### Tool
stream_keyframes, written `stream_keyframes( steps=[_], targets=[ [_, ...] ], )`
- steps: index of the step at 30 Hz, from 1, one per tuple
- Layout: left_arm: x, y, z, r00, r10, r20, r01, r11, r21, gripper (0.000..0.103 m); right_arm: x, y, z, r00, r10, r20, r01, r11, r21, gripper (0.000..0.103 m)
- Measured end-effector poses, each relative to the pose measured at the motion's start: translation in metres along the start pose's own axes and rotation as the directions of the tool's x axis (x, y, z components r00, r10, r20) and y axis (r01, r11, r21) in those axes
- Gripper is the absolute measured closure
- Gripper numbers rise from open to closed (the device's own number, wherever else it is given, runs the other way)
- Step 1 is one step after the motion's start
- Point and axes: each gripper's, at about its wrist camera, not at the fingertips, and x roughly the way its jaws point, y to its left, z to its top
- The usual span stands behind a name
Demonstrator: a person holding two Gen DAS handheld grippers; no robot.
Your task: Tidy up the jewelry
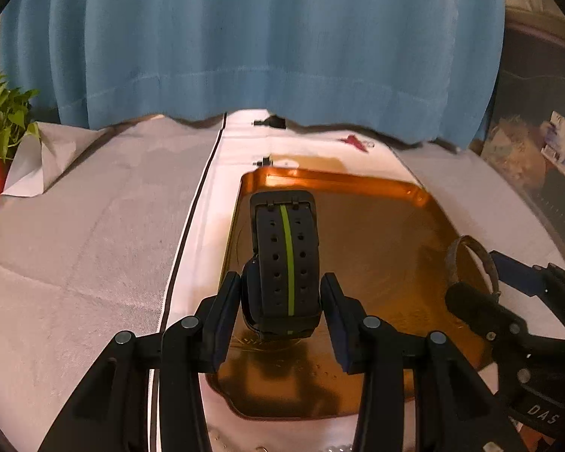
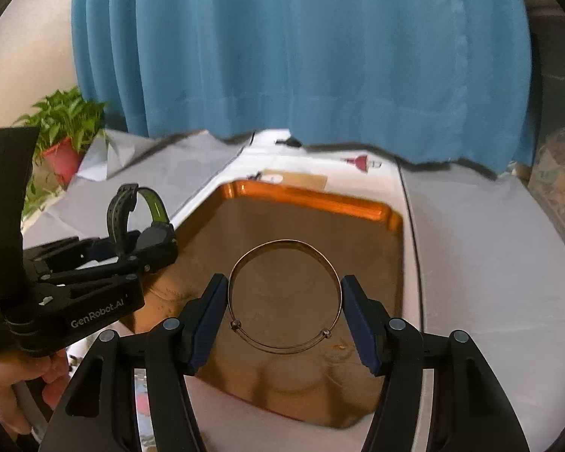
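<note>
- Left gripper (image 1: 281, 301) — partly spread, pinching a black rubber watch with a green stripe (image 1: 285, 263) above the shiny copper tray (image 1: 342, 180).
- Right gripper (image 2: 284, 305) — wider, clamping a thin silver bangle (image 2: 284, 295) over that tray.

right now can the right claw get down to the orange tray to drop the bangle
Probably yes. The right claw, shut on the bangle, hangs over bare orange tray; the left claw, with the watch, sits off to the side, not in its path.
</note>
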Motion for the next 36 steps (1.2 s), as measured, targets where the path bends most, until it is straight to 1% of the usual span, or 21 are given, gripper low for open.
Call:
stream_keyframes(
  steps=[3,5,7,8,9,10,11,12,13,15,18,19,21,23,25,27,29,31,32,33,36],
  targets=[
    [0.01,-0.001,-0.002,1.0,0.006,-0.022,-0.006,1.0,0.006,0.063,0.014,-0.001,-0.002,0.999,0.031,-0.034,-0.03,0.999,0.021,0.041],
    [0.014,-0.002,-0.004,0.999,0.016,-0.033,-0.015,1.0,0.013,0.063,0.02,-0.001,-0.003,0.998,0.034,-0.046,-0.033,0.999,0.02,0.041],
    [0.016,-0.002,-0.004,0.999,0.004,-0.043,-0.004,1.0,0.004,0.063,0.024,0.001,-0.005,0.998,0.029,-0.058,-0.029,1.0,0.01,0.04],
    [0.015,-0.001,-0.004,0.999,-0.004,-0.038,0.004,1.0,0.002,0.062,0.025,0.001,-0.005,0.997,0.051,-0.058,-0.051,0.999,0.007,0.04],
    [0.014,-0.002,-0.004,0.999,0.0,-0.035,0.0,1.0,0.004,0.062,0.024,0.002,-0.007,0.996,0.074,-0.051,-0.074,0.997,0.004,0.036],
    [0.011,-0.003,-0.004,1.0,0.019,-0.018,-0.019,1.0,0.017,0.062,0.023,0.002,-0.008,0.996,0.073,-0.051,-0.073,0.997,0.0,0.029],
    [0.007,-0.005,-0.004,0.999,0.034,-0.009,-0.033,0.999,0.031,0.061,0.022,0.003,-0.008,0.997,0.063,-0.048,-0.064,0.998,-0.004,0.026],
    [0.005,-0.006,-0.003,0.999,0.042,-0.006,-0.041,0.998,0.042,0.053,0.019,0.002,-0.009,0.997,0.061,-0.041,-0.062,0.998,-0.006,0.022],
    [0.003,-0.007,-0.002,0.999,0.041,-0.003,-0.041,0.998,0.047,0.042,0.017,0.001,-0.009,0.997,0.065,-0.036,-0.065,0.998,-0.002,0.02],
    [-0.004,-0.007,-0.002,1.0,0.026,0.006,-0.026,0.998,0.051,0.037,0.011,-0.002,-0.01,0.997,0.068,-0.036,-0.068,0.998,0.015,0.019],
    [-0.018,-0.008,-0.002,1.0,0.022,0.01,-0.022,0.998,0.055,0.036,0.0,-0.003,-0.01,0.997,0.068,-0.023,-0.067,0.997,0.026,0.015],
    [-0.025,-0.009,-0.004,1.0,0.021,0.01,-0.021,0.998,0.058,0.035,-0.005,-0.002,-0.011,0.998,0.064,-0.017,-0.064,0.998,0.023,0.013],
    [-0.04,-0.011,-0.008,1.0,0.011,0.007,-0.011,0.998,0.059,0.033,-0.017,0.001,-0.014,0.998,0.06,-0.01,-0.06,0.998,0.017,0.011],
    [-0.063,-0.013,-0.015,1.0,-0.018,0.016,0.017,0.999,0.049,0.03,-0.033,0.005,-0.02,0.998,0.063,-0.001,-0.062,0.998,0.024,0.009],
    [-0.087,-0.019,-0.021,0.999,-0.023,0.027,0.021,0.998,0.065,0.027,-0.056,0.009,-0.027,0.998,0.062,0.014,-0.063,0.997,0.049,0.003],
    [-0.112,-0.023,-0.027,0.999,-0.01,0.034,0.007,0.997,0.081,0.027,-0.078,0.014,-0.033,0.998,0.056,0.024,-0.058,0.996,0.073,0.002],
    [-0.146,-0.025,-0.037,0.999,-0.022,0.046,0.018,0.996,0.088,0.025,-0.105,0.019,-0.041,0.998,0.057,0.038,-0.061,0.994,0.092,0.001],
    [-0.173,-0.024,-0.045,0.998,-0.025,0.052,0.021,0.996,0.088,0.02,-0.129,0.024,-0.046,0.998,0.047,0.043,-0.051,0.994,0.098,0.0],
    [-0.184,-0.023,-0.05,0.998,-0.026,0.058,0.021,0.996,0.083,0.019,-0.143,0.028,-0.05,0.998,0.038,0.044,-0.042,0.994,0.097,0.0],
    [-0.204,-0.023,-0.058,0.997,-0.032,0.072,0.027,0.997,0.076,0.018,-0.158,0.033,-0.054,0.998,0.03,0.049,-0.035,0.995,0.093,0.0],
    [-0.247,-0.025,-0.077,0.994,-0.033,0.1,0.026,0.997,0.068,0.017,-0.199,0.044,-0.067,0.996,0.054,0.07,-0.061,0.993,0.101,0.0]
  ],
)
